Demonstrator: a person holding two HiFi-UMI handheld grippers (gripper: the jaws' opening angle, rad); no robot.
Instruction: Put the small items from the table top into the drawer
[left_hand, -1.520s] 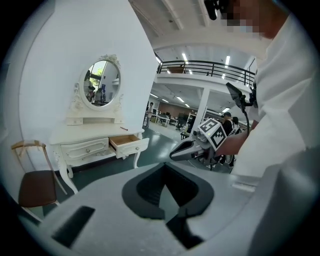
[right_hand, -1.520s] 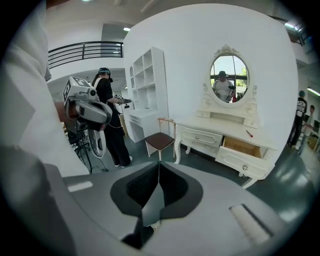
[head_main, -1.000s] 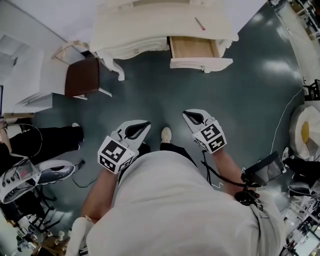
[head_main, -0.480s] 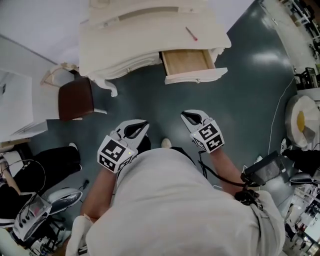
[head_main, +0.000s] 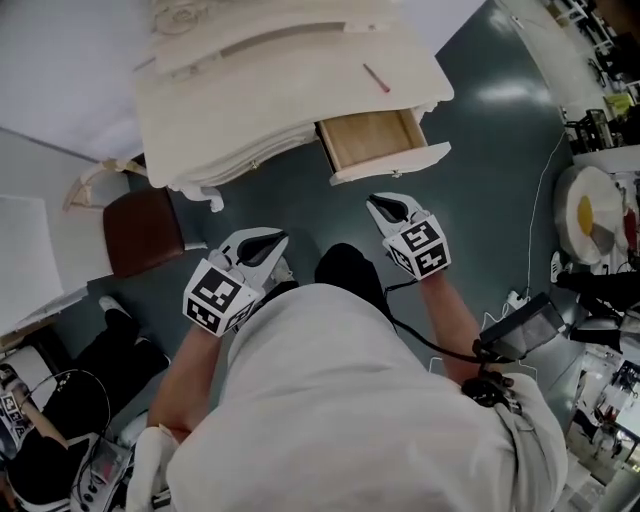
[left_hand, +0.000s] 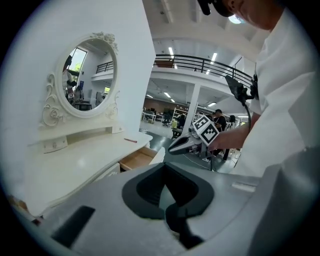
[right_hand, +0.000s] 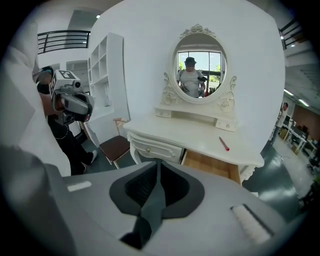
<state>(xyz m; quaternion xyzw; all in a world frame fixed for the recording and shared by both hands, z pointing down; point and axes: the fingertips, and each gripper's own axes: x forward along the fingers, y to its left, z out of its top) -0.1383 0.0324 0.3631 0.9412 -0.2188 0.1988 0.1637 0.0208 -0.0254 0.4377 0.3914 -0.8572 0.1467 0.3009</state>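
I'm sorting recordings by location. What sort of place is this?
Probably a big open hall with a staged bedroom corner: a white dressing table, its oval mirror, and a railed mezzanine beyond.

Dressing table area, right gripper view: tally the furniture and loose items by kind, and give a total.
Dressing table: 1
Oval mirror: 1
Open drawer: 1
Red pen: 1
Brown-seated chair: 1
Total: 5
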